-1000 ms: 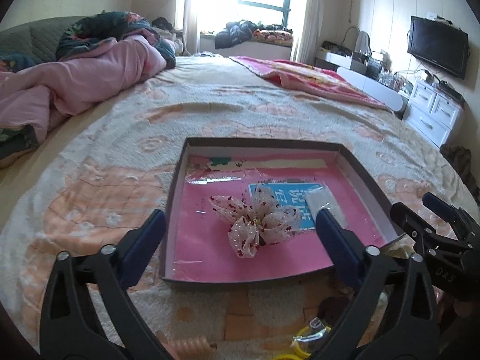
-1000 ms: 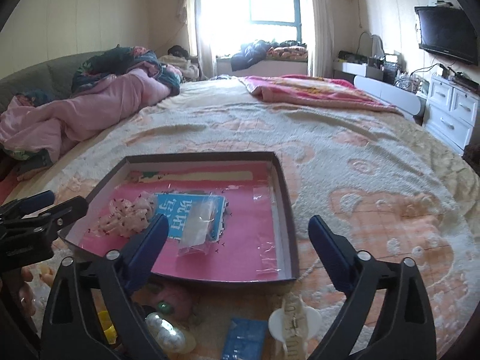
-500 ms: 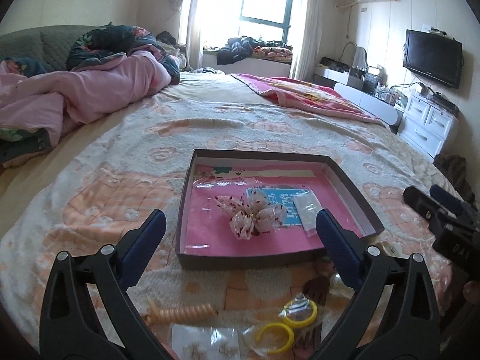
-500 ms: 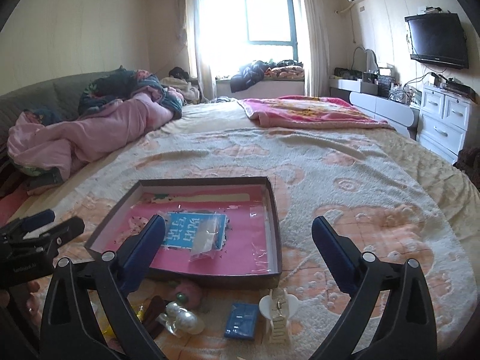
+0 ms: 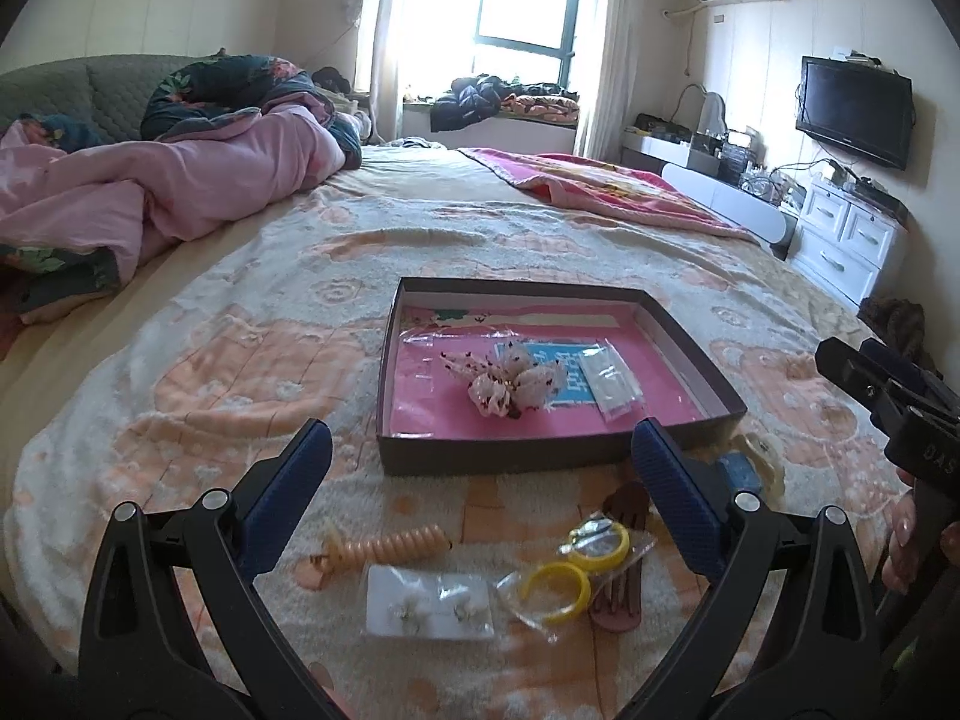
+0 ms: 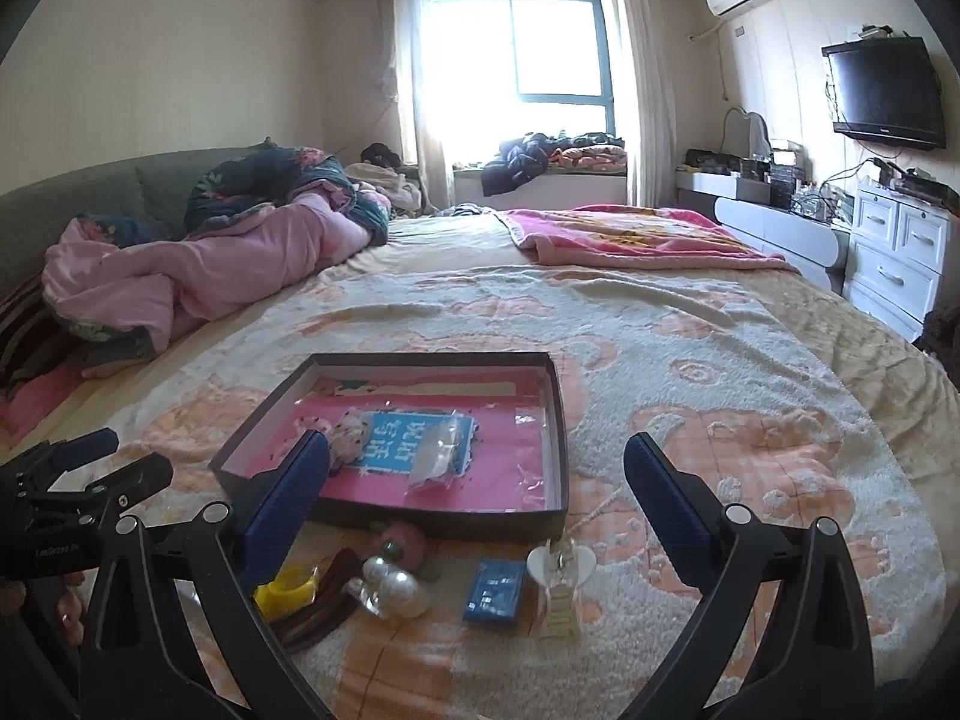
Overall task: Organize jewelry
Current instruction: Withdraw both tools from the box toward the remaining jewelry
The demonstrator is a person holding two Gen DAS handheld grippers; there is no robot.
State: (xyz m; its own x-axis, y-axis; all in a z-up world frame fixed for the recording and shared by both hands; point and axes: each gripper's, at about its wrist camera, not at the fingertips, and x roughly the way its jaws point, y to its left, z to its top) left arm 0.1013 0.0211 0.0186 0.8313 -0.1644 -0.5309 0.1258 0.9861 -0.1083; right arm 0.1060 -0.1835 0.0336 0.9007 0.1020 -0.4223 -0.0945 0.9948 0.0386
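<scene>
Shallow dark box (image 5: pixel 558 456) with a pink floor, resting on the patterned bed blanket (image 5: pixel 252 360) straight ahead of the left gripper (image 5: pixel 480 468) and ahead and slightly left of the right gripper (image 6: pixel 477 474). Inside the box lie a spotted fabric bow (image 5: pixel 510 381), a blue card (image 5: pixel 561 375) and a small clear packet (image 5: pixel 612 378). Both grippers stand wide apart at the fingertips, holding and touching nothing. Loose pieces lie on the blanket between the box's near wall and the left gripper's fingers: a coiled peach hair tie (image 5: pixel 390 546), a white earring card (image 5: pixel 429 600), and yellow rings in a clear wrapper (image 5: pixel 570 576). Near the right gripper lie pearl beads (image 6: pixel 390 585), a small blue packet (image 6: pixel 495 591) and a white heart-topped ornament (image 6: pixel 561 588). Compared with one second ago, both cameras sit farther back and higher: the box appears smaller and more distant, and the loose pieces in front of it have come into full view. Beyond the box, a pink quilt (image 5: pixel 180 180) is heaped to the left, a bright window (image 6: pixel 540 48) faces the bed, and a wall television (image 6: pixel 882 90) hangs on the right.
</scene>
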